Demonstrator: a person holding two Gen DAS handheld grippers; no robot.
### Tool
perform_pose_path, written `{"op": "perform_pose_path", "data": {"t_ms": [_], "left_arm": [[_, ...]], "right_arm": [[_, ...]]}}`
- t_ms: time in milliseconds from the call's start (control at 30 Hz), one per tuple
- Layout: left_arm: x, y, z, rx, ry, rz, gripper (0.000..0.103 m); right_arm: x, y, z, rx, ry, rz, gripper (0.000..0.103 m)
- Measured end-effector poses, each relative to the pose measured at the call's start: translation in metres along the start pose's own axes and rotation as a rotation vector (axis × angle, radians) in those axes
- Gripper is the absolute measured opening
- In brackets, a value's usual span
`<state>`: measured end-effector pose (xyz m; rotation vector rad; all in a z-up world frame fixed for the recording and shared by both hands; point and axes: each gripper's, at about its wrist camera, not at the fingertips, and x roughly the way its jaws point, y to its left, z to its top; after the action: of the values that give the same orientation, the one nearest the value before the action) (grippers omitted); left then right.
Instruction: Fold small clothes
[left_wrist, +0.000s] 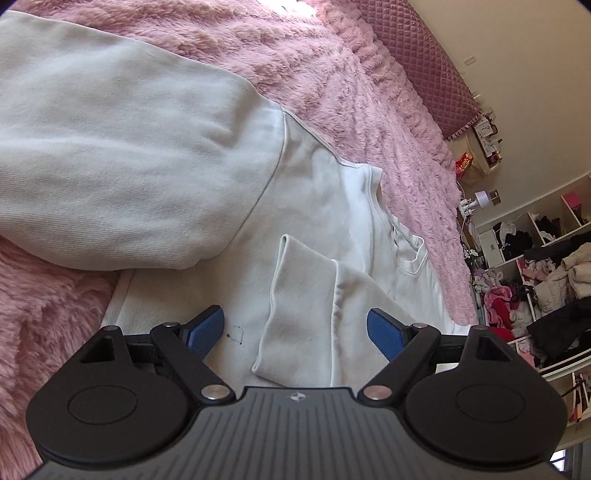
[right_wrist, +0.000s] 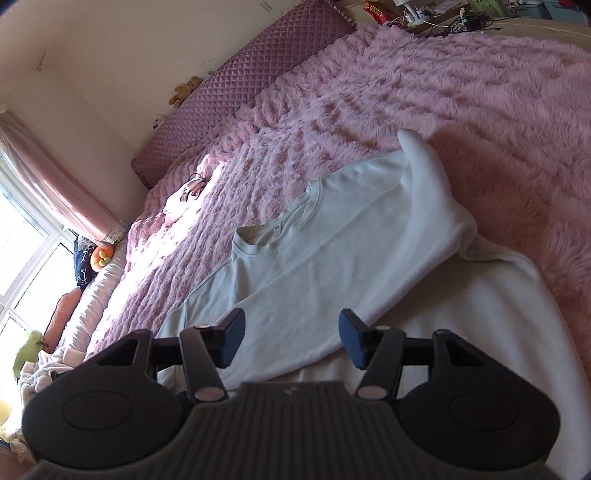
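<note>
A white long-sleeved sweatshirt (left_wrist: 317, 206) lies flat on the pink fluffy bed cover (left_wrist: 295, 55). In the left wrist view one sleeve (left_wrist: 110, 166) is folded across the body, and the other sleeve's cuff (left_wrist: 303, 306) lies between my open fingers. My left gripper (left_wrist: 295, 328) is open just above that cuff. In the right wrist view the sweatshirt (right_wrist: 332, 251) shows its neckline (right_wrist: 273, 232) and a sleeve (right_wrist: 432, 177) folded over. My right gripper (right_wrist: 291, 339) is open above the lower body and holds nothing.
A quilted purple headboard (right_wrist: 236, 92) runs along the bed's far side. Small clothes (right_wrist: 184, 192) lie on the cover further off. Shelves full of clothes (left_wrist: 535, 277) stand beyond the bed edge. A window with a pink curtain (right_wrist: 48, 177) is at the left.
</note>
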<state>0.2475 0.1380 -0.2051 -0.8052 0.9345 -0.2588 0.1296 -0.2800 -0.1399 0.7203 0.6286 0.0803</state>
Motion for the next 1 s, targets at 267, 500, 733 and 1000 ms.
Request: {"op": "perform_pose_path", "data": {"t_ms": [267,500,733,1000], "left_arm": [[0.024,-0.007,0.010,-0.048,0.051,-0.109,0.079],[0.025,-0.026,0.005,0.081,-0.001,-0.081,0.003],[-0.031,-0.032,0.012,0.090,-0.193,-0.140,0.003],[-0.024,0.010,0.022,0.052,-0.183,0.040,0.003]], "right_arm": [[-0.003,-0.005,-0.009,0.001,0.025,-0.016,0.054],[-0.004,-0.009,-0.008,-0.014,0.032,-0.055,0.054],[-0.010,-0.017,0.002,-0.083,-0.047,-0.191,0.054],[0.011,-0.016,0.004,-0.286,-0.041,-0.425,0.055]]}}
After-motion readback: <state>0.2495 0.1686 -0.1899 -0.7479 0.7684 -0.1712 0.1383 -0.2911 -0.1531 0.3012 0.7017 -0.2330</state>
